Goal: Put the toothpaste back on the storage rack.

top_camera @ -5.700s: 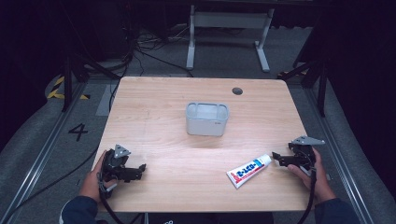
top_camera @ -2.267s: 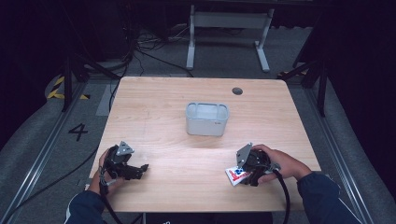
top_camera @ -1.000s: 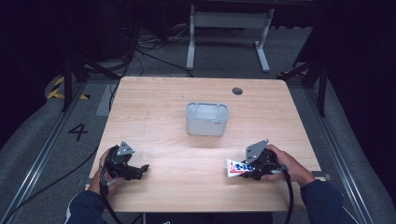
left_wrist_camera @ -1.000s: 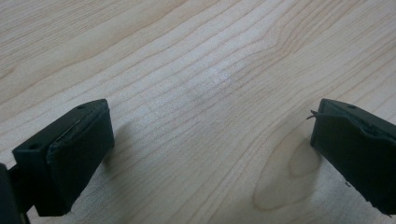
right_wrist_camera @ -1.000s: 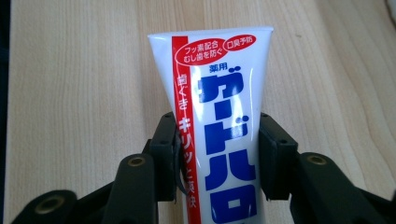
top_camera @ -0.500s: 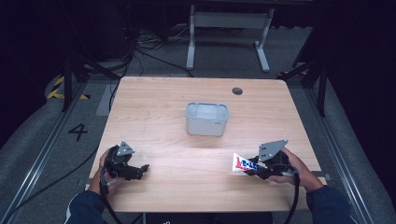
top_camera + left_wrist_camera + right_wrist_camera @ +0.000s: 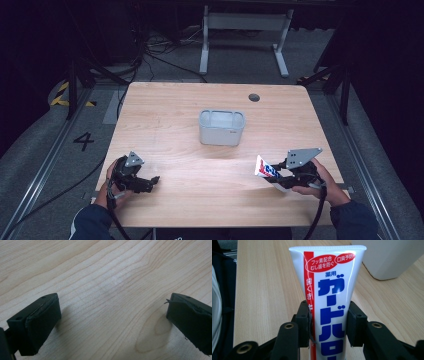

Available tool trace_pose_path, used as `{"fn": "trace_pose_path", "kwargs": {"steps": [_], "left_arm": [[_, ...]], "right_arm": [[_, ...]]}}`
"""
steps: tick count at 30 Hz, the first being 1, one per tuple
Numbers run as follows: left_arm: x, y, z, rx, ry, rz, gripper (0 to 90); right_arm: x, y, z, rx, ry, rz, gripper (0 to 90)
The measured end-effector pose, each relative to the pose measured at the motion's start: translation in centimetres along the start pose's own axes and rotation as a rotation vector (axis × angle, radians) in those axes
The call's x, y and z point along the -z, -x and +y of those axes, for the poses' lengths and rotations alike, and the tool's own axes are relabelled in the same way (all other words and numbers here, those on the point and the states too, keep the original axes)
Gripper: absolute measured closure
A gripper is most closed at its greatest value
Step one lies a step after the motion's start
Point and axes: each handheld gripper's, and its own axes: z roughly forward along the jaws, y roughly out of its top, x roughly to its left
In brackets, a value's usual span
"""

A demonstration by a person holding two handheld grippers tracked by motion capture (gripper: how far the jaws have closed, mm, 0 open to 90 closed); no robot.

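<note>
Plainly "薬用" on gripped toothpaste tube.

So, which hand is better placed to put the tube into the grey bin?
Right. The right tool is shut on the tube, with the bin just ahead. The left tool is open over bare table.

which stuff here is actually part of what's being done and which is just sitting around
In use, as far as the pictures suggest:
- toothpaste tube, clamped in the right gripper, tail end up
- grey bin at the table's middle, likely where the tube goes

Not in play:
- left gripper, open, holding nothing, over bare wood
- round hole near the table's far edge
- cables and metal stand on the floor behind
</note>
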Motion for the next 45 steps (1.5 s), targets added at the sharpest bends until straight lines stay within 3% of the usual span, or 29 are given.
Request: {"fn": "trace_pose_path", "kwargs": {"steps": [13,23,31,45], "left_arm": [[0.0,0.2,0.0,0.006,0.000,0.009,0.0],[0.0,0.2,0.0,0.007,0.000,0.009,0.0],[0.0,0.2,0.0,0.006,0.000,0.008,0.0],[0.0,0.1,0.0,0.001,0.003,0.008,0.0]], "right_arm": [[0.0,-0.2,0.4,-0.022,0.027,-0.047,61.8],[0.4,0.0,1.4,-0.051,0.118,-0.109,62.9],[0.4,0.0,2.1,-0.053,0.120,-0.124,63.2],[0.1,0.4,3.9,-0.070,0.174,-0.122,62.8]]}}
